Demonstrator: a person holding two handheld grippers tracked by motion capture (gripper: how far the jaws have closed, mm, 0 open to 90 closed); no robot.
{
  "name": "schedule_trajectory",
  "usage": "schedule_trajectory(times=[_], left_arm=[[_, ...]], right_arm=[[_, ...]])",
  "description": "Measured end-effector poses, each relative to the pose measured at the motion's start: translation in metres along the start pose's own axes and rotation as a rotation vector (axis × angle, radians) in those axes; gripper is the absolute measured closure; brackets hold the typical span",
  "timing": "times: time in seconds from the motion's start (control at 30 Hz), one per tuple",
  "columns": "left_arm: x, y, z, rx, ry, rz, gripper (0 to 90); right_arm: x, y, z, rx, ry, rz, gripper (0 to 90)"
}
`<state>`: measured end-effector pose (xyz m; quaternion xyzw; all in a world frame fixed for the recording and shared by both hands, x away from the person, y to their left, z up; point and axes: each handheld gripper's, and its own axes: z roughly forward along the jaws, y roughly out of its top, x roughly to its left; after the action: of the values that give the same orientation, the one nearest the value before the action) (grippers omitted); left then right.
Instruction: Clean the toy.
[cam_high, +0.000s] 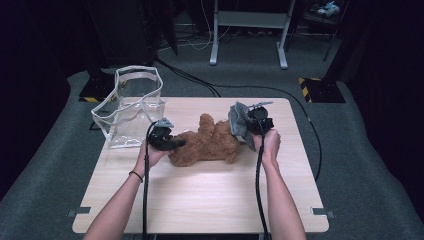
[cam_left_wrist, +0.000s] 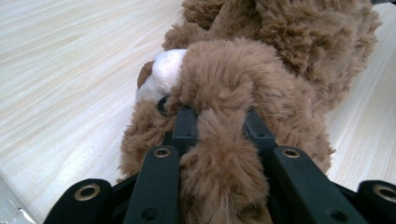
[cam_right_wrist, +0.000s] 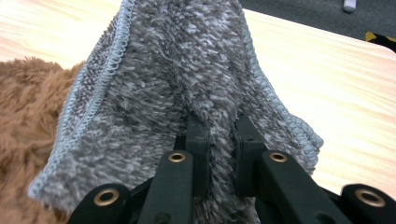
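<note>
Brown plush was what I had in my left gripper (cam_high: 172, 144): the jaws were closed on a thick tuft of the bear (cam_high: 207, 141), which lay on its side at the middle of the table (cam_high: 200, 200). My right gripper (cam_high: 248, 131) was pinched shut on a grey cloth (cam_high: 239, 120), held up just beside the bear's far end. I judged both things light and soft; the bear would sag and swing from a tuft, so a fuller bite on a limb or the body seemed safer, while the cloth would hang limp from any edge and needed only a hem or fold. From the high view I could see the whole layout, including a clear bag (cam_high: 131, 107) standing open at the table's left rear corner, near my left hand (cam_high: 150, 156). The left gripper view gave what that one could not: the bear's white muzzle (cam_left_wrist: 161, 77) and the fur bulging between the jaws. The right gripper view showed the cloth's stitched hem (cam_right_wrist: 100, 79) and its looped pile.
</note>
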<state>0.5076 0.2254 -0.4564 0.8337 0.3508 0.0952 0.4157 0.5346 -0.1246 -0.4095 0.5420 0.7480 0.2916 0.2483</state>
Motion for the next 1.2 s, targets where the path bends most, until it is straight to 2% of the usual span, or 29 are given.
schedule_trajectory(times=[0.07,0.13,0.23,0.3,0.33,0.43,0.5,0.53,0.57,0.63,0.67,0.73,0.77,0.87,0.9,0.93,1.07,1.13,1.17,1.2], left_arm=[[0.0,0.0,0.0,-0.001,0.002,-0.001,72.2],[0.001,0.001,0.0,0.009,-0.002,0.0,72.1],[0.001,0.002,0.0,0.005,-0.001,-0.004,72.0],[0.001,0.002,0.0,0.013,0.001,-0.001,72.1],[0.001,0.002,0.001,0.008,-0.002,-0.01,72.1],[0.001,0.002,0.0,0.01,-0.002,-0.004,72.1],[0.002,0.002,0.0,0.013,-0.002,-0.001,72.1],[0.001,0.002,0.0,0.015,-0.004,-0.006,72.0],[0.002,0.003,0.0,0.018,0.0,0.007,72.0],[0.002,0.003,-0.001,0.019,0.0,0.007,72.0],[0.002,0.003,0.0,0.019,-0.001,0.007,71.9],[0.001,0.003,0.0,0.013,0.001,0.002,72.0],[0.002,0.003,0.0,0.018,-0.001,0.007,72.0],[0.002,0.003,-0.001,0.02,-0.004,0.008,72.0],[0.001,0.002,0.0,0.013,-0.006,-0.006,72.0],[0.001,0.002,0.0,0.015,-0.007,-0.011,72.0],[0.002,0.002,-0.001,0.019,-0.009,0.005,72.0],[0.002,0.002,-0.001,0.022,-0.011,0.007,72.0],[0.002,0.002,-0.001,0.021,-0.011,0.006,72.0],[0.002,0.002,-0.001,0.019,-0.009,0.003,72.1]], right_arm=[[0.0,-0.005,-0.009,-0.02,0.013,0.009,80.3],[0.004,-0.01,-0.021,-0.057,0.032,-0.006,80.3],[0.019,-0.018,-0.038,-0.094,0.067,-0.05,80.3],[0.033,-0.024,-0.047,-0.127,0.102,-0.091,80.4],[0.042,-0.028,-0.05,-0.137,0.116,-0.109,80.3],[0.071,-0.036,-0.055,-0.164,0.175,-0.156,80.4],[0.091,-0.04,-0.057,-0.174,0.209,-0.208,80.3],[0.101,-0.041,-0.057,-0.177,0.228,-0.226,80.3],[0.11,-0.042,-0.056,-0.179,0.241,-0.259,80.3],[0.127,-0.045,-0.054,-0.168,0.267,-0.275,80.3],[0.134,-0.045,-0.052,-0.165,0.272,-0.299,80.3],[0.146,-0.046,-0.046,-0.153,0.296,-0.299,80.2],[0.151,-0.047,-0.042,-0.148,0.304,-0.314,80.2],[0.166,-0.052,-0.033,-0.113,0.327,-0.305,80.1],[0.169,-0.054,-0.029,-0.12,0.337,-0.319,80.1],[0.174,-0.057,-0.027,-0.111,0.342,-0.302,80.0],[0.185,-0.065,-0.015,-0.093,0.339,-0.312,80.1],[0.183,-0.067,-0.012,-0.087,0.333,-0.307,80.1],[0.18,-0.067,-0.01,-0.096,0.325,-0.328,80.2],[0.179,-0.068,-0.011,-0.075,0.311,-0.303,80.3]])
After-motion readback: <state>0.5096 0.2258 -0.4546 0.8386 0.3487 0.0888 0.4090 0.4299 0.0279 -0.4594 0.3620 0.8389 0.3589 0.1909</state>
